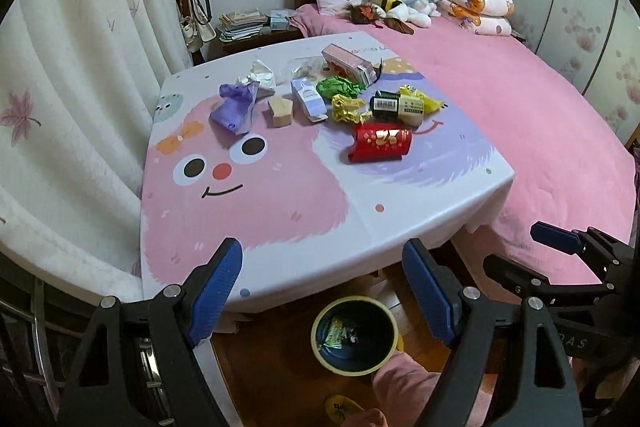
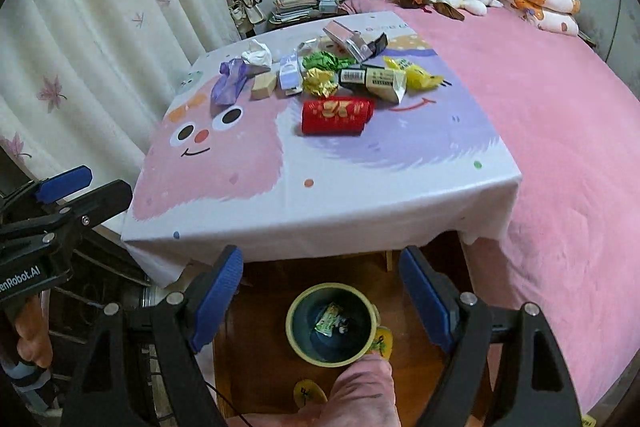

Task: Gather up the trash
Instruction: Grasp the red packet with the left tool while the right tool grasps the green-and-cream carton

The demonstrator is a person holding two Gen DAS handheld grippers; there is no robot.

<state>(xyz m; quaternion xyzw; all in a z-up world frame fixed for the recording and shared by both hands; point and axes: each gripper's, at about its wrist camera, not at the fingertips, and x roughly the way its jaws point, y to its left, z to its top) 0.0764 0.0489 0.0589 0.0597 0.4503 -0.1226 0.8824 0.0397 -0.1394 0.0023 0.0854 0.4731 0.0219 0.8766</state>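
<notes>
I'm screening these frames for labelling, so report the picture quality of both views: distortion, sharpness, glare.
Left wrist view: strong fisheye bowing of the table edge, black vignette in the corners, trash such as the red packet sharp, left gripper fingers crisp. Right wrist view: same barrel distortion, even indoor light, no harsh glare, bin on the floor dim but legible, right gripper in focus.

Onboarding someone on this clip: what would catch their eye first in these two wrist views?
First the clutter of trash on the cartoon-monster tablecloth: a red packet nearest, with a gold wrapper, green crumple and purple bag behind it. On the floor below the table's front edge sits a bin already holding a wrapper. The left gripper and right gripper hang open and empty above it.
</notes>
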